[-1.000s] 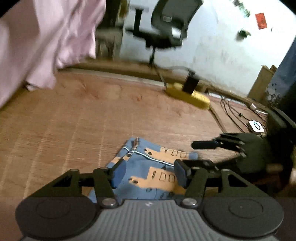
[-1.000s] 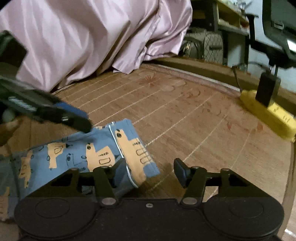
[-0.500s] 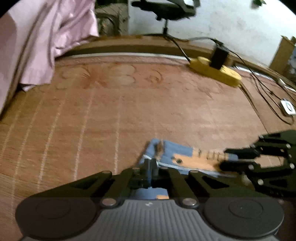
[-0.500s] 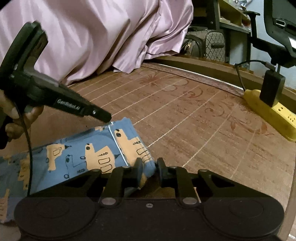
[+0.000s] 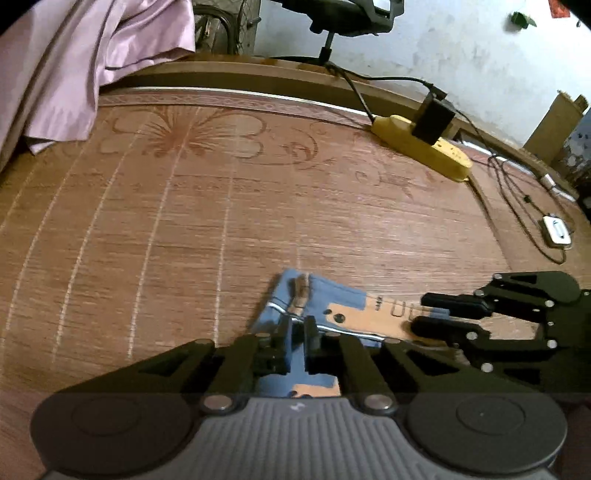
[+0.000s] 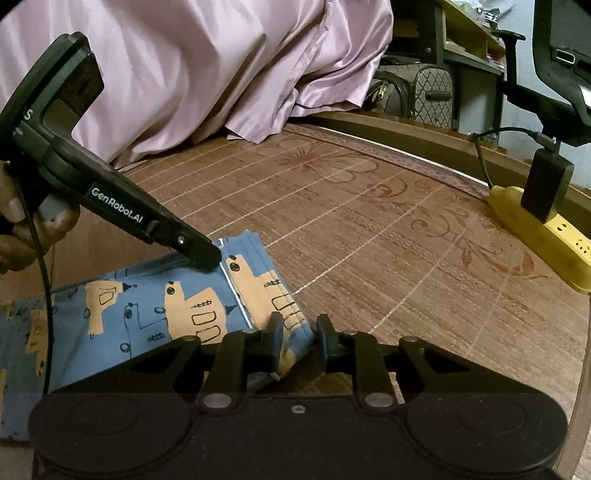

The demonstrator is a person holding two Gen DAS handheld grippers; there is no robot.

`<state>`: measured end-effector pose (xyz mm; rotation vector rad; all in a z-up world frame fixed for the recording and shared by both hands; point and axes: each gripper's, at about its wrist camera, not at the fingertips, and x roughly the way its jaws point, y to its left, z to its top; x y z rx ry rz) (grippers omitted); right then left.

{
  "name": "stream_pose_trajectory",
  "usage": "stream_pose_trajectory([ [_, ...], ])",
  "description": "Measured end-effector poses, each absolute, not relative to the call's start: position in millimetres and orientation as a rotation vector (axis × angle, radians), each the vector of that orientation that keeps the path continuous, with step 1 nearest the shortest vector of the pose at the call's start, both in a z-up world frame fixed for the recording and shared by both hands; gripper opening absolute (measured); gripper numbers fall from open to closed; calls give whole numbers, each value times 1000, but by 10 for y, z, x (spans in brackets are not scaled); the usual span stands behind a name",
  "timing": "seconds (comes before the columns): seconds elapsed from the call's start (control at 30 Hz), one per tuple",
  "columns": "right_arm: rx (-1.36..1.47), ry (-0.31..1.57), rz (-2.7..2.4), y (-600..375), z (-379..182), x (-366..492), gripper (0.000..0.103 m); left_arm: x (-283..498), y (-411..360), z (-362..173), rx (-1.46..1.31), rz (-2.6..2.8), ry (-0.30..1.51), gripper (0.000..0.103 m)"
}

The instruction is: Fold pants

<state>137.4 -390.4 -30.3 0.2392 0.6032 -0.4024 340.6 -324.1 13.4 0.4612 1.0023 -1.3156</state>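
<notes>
Blue pants (image 6: 147, 306) with orange cartoon prints lie flat on the brown woven mat (image 6: 369, 229), hem end toward the mat's middle. My left gripper (image 5: 297, 332) pinches the far corner of the hem (image 5: 325, 299); its jaws stand nearly together with cloth between them and are opening slightly. From the right wrist view, the left gripper (image 6: 207, 258) presses down on the hem's far side, held by a hand (image 6: 22, 236). My right gripper (image 6: 299, 328) holds the near hem corner, bunched cloth between its jaws, which are opening a little. In the left view the right gripper (image 5: 421, 312) sits at the hem's right end.
A pink satin sheet (image 6: 207, 66) is heaped along the mat's far left. A yellow power strip (image 5: 421, 147) with a black charger (image 5: 432, 118) and cables lies at the far right edge, with a small white device (image 5: 556, 230) nearby. An office chair (image 5: 343, 14) stands beyond the wooden frame.
Both grippers went from open to closed on the pants' hem corners. The left gripper moved forward and tilted down onto the far corner. The right gripper stayed in place.
</notes>
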Motion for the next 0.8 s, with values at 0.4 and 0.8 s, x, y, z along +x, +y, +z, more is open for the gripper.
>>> stream_pose_trajectory([
  [0.4, 244, 605, -400, -3902, -310, 1382, 22, 3308, -3372, 87, 550, -1319, 943, 20],
  [0.8, 91, 586, -473, -3803, -348, 1524, 45, 3172, -3413, 214, 628, -1275, 800, 11],
])
